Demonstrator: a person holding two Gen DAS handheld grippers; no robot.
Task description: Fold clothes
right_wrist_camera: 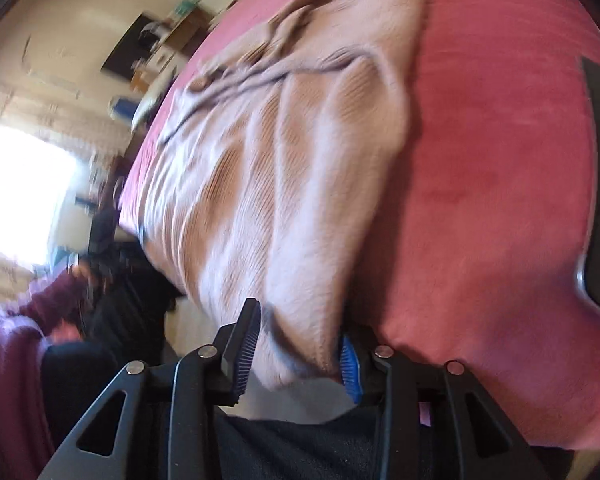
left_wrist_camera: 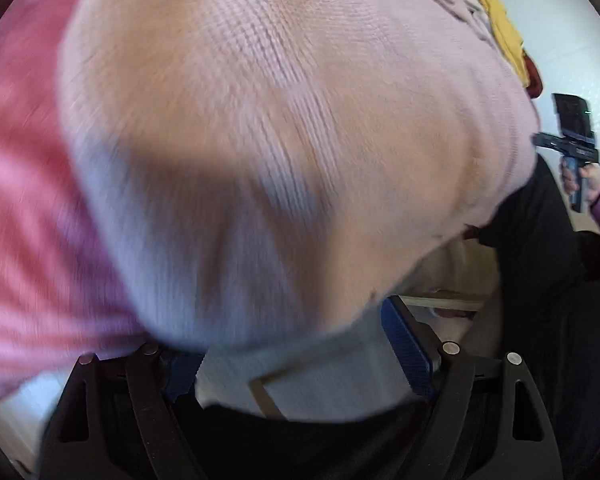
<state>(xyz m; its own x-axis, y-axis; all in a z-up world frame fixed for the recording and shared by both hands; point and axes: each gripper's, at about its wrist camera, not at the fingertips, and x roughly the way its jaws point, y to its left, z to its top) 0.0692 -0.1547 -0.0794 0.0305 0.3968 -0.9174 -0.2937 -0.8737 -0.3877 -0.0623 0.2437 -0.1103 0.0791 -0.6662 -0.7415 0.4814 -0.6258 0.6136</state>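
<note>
Tongs left (left_wrist_camera: 300,364) and right (right_wrist_camera: 300,360), both clamped on pale knit sweater (right_wrist_camera: 280,168) hem

1. This is a home, most likely a bedroom or living room.
2. A soft pink plush bed cover (right_wrist_camera: 500,152) spreads wide as the work surface.
3. A bright sunlit window (right_wrist_camera: 16,184) lights cream walls.
4. Blurred wooden furniture (right_wrist_camera: 188,24) with small household items lines the far wall.
5. A heap of yellow and red clothes (left_wrist_camera: 508,40) lies waiting.
</note>
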